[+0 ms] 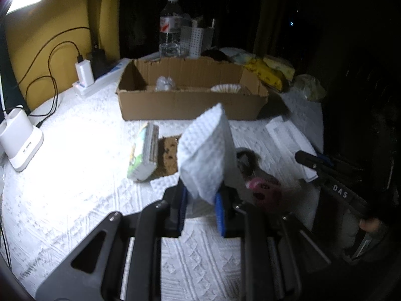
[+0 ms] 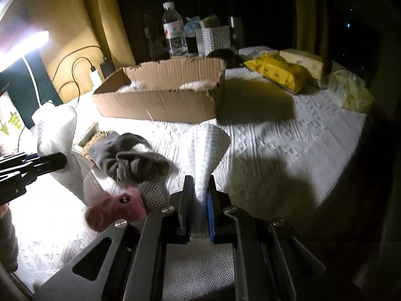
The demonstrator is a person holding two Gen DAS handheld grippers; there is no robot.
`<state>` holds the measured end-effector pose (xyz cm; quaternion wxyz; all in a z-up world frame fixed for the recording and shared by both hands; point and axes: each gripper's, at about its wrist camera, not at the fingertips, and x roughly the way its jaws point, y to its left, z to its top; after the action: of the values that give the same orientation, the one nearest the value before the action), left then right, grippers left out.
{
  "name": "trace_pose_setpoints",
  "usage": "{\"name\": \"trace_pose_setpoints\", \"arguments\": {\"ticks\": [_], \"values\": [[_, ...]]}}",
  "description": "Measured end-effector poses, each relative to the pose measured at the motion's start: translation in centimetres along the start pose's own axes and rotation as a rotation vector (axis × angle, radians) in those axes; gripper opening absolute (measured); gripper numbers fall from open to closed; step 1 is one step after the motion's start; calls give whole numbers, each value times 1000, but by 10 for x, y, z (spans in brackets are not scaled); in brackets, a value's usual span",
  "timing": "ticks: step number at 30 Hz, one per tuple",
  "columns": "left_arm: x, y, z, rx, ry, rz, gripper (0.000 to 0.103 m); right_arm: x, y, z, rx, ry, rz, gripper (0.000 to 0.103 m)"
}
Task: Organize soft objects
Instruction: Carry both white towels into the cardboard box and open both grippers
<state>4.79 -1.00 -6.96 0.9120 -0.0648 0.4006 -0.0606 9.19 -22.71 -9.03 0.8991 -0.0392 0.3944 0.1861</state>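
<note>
Both grippers hold one white waffle cloth above the table. My left gripper is shut on one corner of the cloth. My right gripper is shut on another corner of the cloth. In the right wrist view the left gripper shows at far left with cloth bunched at its tips. A grey sock and a pink fuzzy item lie on the cloth between the grippers. An open cardboard box stands behind, with white soft items inside.
A water bottle and white basket stand behind the box. Yellow packets lie at back right. A charger, power strip and white lamp base sit at left. A tissue pack and sponge lie near the cloth.
</note>
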Motion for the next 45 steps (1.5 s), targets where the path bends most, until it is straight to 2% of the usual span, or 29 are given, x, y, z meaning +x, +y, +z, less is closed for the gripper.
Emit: {"name": "trace_pose_setpoints", "arguments": {"ticks": [19, 45], "values": [[-15, 23, 40, 4, -93, 28, 20, -17, 10, 40, -4, -69, 38, 10], [12, 45, 96, 24, -153, 62, 20, 8, 24, 93, -41, -96, 67, 10]]}}
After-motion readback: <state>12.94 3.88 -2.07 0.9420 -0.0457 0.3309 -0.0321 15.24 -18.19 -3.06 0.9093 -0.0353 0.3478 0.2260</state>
